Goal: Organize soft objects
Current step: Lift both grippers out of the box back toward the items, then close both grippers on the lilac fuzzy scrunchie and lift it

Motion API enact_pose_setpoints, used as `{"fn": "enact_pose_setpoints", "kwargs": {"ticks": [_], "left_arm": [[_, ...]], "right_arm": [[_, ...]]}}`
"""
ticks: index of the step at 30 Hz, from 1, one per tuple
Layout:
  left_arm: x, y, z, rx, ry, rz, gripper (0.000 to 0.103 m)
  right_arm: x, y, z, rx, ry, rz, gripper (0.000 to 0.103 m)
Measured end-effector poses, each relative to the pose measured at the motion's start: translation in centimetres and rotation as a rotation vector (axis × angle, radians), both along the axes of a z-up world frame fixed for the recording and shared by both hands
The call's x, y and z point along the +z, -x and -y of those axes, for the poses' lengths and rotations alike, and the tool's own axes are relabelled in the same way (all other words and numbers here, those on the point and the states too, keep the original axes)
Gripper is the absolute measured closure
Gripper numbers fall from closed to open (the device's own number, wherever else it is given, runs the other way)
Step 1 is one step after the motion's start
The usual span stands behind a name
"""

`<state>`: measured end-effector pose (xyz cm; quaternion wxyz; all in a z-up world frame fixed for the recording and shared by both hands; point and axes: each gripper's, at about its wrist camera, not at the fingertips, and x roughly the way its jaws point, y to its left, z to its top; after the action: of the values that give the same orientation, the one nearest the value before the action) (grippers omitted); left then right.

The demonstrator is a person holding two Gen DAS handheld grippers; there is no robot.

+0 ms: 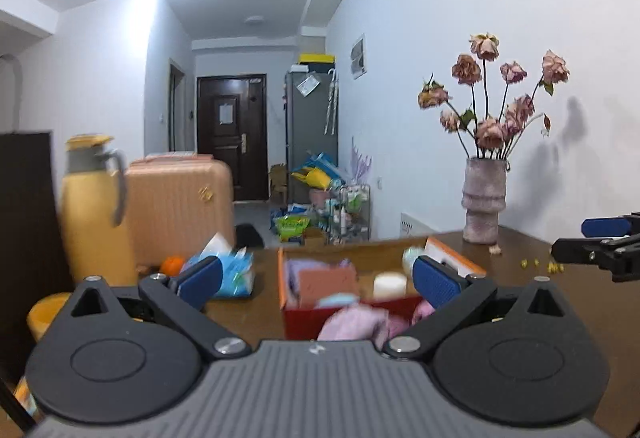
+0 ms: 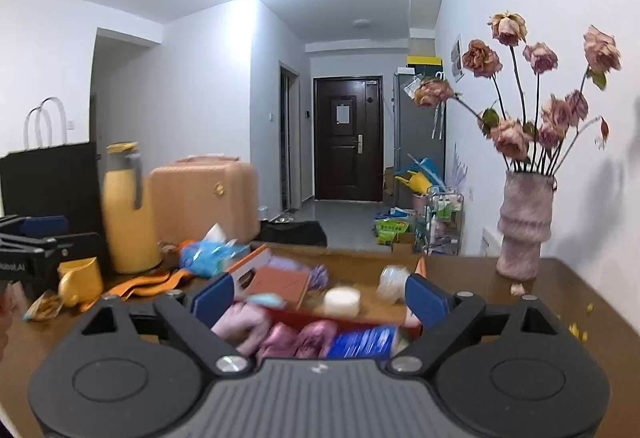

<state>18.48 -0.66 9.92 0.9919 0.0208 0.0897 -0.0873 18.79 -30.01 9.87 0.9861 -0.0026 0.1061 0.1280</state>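
Left gripper: my left gripper [image 1: 316, 276], blue-padded fingers on black arms, stands spread wide with nothing between the pads; it touches nothing.
Right gripper: my right gripper [image 2: 318, 296], of the same build, is likewise spread and empty, hanging above the near edge of the box.
Key relation: the open orange-and-red cardboard box [image 1: 289, 304] lies straight ahead of and slightly below both grippers, its long axis running left to right across my view; neither hand looks clearly nearer, the left facing its left half, the right its right half.
Task things: pink soft cloths [image 2: 280, 334] bunch at the near wall of the box; a blue packet [image 2: 362, 343] lies beside them on the right. Whether they rest inside or drape over the rim, blur prevents my telling.
Box contents: a brown flat pad [image 1: 326, 280] and a white round block [image 1: 389, 286] sit farther in.
Surroundings: a brown wooden table [image 1: 560, 302] bears the box, a blue tissue pack [image 1: 236, 274] to its left, a yellow flask [image 1: 94, 206] beyond, and a pink ribbed vase of dried roses [image 1: 483, 198] to the right.
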Motion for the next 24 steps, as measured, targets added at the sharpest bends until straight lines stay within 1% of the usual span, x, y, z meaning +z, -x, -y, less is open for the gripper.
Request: {"fn": "enact_pose_setpoints", "kwargs": {"ticks": [3, 5, 8, 11, 14, 17, 21, 23, 24], "left_arm": [[-2.0, 3.4, -1.5, 0.019, 0.003, -0.015, 0.0], [-3.4, 4.8, -2.4, 0.008, 0.021, -0.048, 0.0], [-4.8, 5.5, -3.4, 0.01, 0.053, -0.109, 0.0], [-5.3, 5.8, -3.6, 0.005, 0.049, -0.109, 0.0], [-5.5, 5.5, -3.7, 0.003, 0.058, -0.109, 0.0], [-6.1, 4.7, -3.3, -0.011, 0.05, -0.122, 0.0], [-7.4, 1.9, -1.9, -0.015, -0.014, -0.149, 0.0], [-8.1, -0.2, -1.0, -0.021, -0.045, -0.164, 0.0], [-8.4, -1.3, -0.5, -0.022, -0.063, -0.174, 0.002]], "right_arm": [[-2.3, 3.3, -0.6, -0.025, -0.028, 0.008, 0.009], [-4.4, 5.4, -0.9, -0.03, -0.037, 0.023, 0.009], [-7.0, 7.7, -1.6, -0.055, -0.031, 0.005, 0.009], [-7.6, 8.9, -2.3, -0.059, -0.007, 0.009, 0.009], [-7.5, 9.3, -2.6, -0.061, -0.014, 0.012, 0.009], [-7.6, 8.9, -3.1, -0.075, 0.009, 0.019, 0.01], [-8.2, 6.8, -4.0, -0.064, 0.047, -0.017, 0.011], [-8.5, 5.1, -4.6, -0.053, 0.073, -0.04, 0.016], [-8.6, 4.2, -5.0, -0.049, 0.088, -0.051, 0.016]]}}
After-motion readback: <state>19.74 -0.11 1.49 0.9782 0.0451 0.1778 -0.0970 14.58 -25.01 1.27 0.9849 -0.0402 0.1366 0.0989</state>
